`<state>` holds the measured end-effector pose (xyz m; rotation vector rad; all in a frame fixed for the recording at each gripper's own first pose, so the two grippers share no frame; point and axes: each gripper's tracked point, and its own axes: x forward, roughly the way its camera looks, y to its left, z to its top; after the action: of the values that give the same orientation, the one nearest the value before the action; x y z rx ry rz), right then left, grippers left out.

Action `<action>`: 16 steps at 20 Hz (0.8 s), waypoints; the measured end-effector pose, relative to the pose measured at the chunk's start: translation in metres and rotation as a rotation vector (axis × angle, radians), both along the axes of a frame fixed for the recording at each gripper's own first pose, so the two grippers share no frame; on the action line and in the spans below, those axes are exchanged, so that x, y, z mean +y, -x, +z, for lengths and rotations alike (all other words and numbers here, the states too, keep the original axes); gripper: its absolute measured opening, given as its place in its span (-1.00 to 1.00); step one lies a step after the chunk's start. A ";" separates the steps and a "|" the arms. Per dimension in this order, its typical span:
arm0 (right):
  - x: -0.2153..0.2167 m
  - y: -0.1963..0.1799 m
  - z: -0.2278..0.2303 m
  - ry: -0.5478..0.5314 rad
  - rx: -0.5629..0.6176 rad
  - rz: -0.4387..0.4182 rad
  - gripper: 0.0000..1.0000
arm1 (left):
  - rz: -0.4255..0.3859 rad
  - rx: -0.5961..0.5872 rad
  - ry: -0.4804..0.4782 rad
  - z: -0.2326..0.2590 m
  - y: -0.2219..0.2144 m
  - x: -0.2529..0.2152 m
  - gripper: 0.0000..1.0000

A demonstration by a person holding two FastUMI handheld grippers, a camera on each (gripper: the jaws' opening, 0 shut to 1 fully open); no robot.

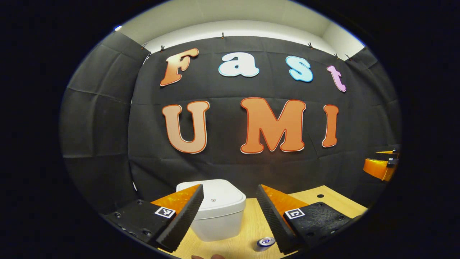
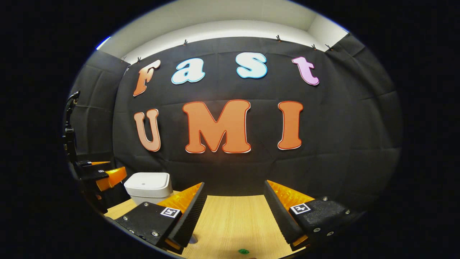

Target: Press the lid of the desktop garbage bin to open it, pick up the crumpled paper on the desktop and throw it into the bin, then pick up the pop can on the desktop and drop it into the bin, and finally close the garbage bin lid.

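In left gripper view, pop can (image 1: 265, 242), bin (image 1: 219, 212) lid shut

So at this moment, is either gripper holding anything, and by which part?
Nothing is held. The left gripper and the right gripper both have their jaws open with nothing between them. The bin is closed and the can lies on the desk.

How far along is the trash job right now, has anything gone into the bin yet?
Nothing looks done yet. The garbage bin sits on the desk with its lid closed flat. The pop can lies on the desk near the left gripper, whose jaws stand open and empty; the right gripper is open too. Still left: press the lid open, bin the paper, bin the can, close the lid.
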<state>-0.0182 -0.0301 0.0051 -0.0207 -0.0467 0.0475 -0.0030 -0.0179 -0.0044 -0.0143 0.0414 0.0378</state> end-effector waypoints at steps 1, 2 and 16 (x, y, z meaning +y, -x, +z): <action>-0.002 0.000 0.001 0.003 -0.004 -0.004 1.00 | -0.006 0.002 0.012 0.000 0.000 0.000 0.89; -0.002 0.001 0.001 0.006 -0.008 -0.008 1.00 | -0.005 -0.002 0.025 0.003 0.000 0.001 0.89; -0.003 -0.002 -0.006 -0.007 0.034 0.001 0.91 | 0.014 0.044 0.051 -0.005 -0.008 0.008 0.88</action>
<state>-0.0160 -0.0334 -0.0013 -0.0127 -0.0125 0.0486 0.0049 -0.0098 -0.0095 -0.0648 0.0858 0.0512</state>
